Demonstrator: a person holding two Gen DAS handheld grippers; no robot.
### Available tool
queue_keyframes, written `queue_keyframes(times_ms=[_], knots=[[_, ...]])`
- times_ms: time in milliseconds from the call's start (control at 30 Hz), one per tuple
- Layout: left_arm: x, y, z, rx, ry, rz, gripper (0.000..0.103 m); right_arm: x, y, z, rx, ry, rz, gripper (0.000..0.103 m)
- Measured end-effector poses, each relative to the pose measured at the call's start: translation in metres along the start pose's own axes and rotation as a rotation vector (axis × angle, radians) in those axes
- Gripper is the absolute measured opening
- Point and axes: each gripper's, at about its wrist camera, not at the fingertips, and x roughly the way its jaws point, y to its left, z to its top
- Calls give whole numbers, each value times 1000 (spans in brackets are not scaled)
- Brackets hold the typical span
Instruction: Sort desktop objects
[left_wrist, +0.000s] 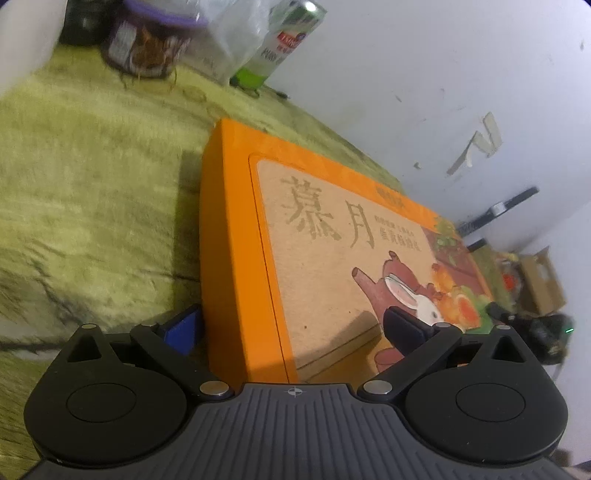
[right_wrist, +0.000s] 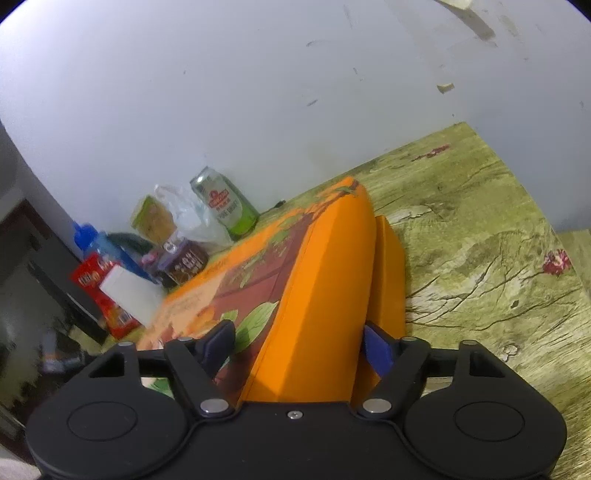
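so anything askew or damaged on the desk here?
Yes: in the right wrist view the orange box lid sits raised off its base, a gap between them. Both grippers straddle its edges. The wall shows scuffs and peeling tape.

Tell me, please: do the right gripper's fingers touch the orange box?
Touching. In the right wrist view, both fingers of the right gripper lie against the orange box, one on its printed top, one on its side.

The surface is a green wood-grain table covering (right_wrist: 480, 258) with red flower marks. Behind it stands a white wall (right_wrist: 221, 92) (scuffed, with peeling patches). At the right edge of the left wrist view, a cardboard carton (left_wrist: 543, 280) sits beyond the table.
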Motion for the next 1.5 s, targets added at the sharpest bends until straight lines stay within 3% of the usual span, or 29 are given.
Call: queue_keyframes(times_ms=[300, 467, 633, 733, 867, 1133, 1500], knots=[[-12, 13, -1, -29, -9, 17, 103, -1, -4, 3, 9, 13, 10, 67], [-10, 12, 0, 9, 20, -6, 103, 3, 5, 6, -33, 54, -12, 76], [2, 2, 1, 64, 56, -31, 103, 6, 17, 10, -77, 104, -61, 78], [5, -8, -1, 108, 44, 11, 103, 9, 21, 10, -91, 118, -79, 79], [4, -8, -6, 94, 13, 18, 103, 10, 24, 11, -95, 123, -95, 76], [-14, -29, -7, 173, -66, 41, 103, 7, 28, 12, -89, 78, -76, 74], [-6, -44, 4, 169, -46, 61, 103, -9, 28, 13, -87, 20, -65, 72]])
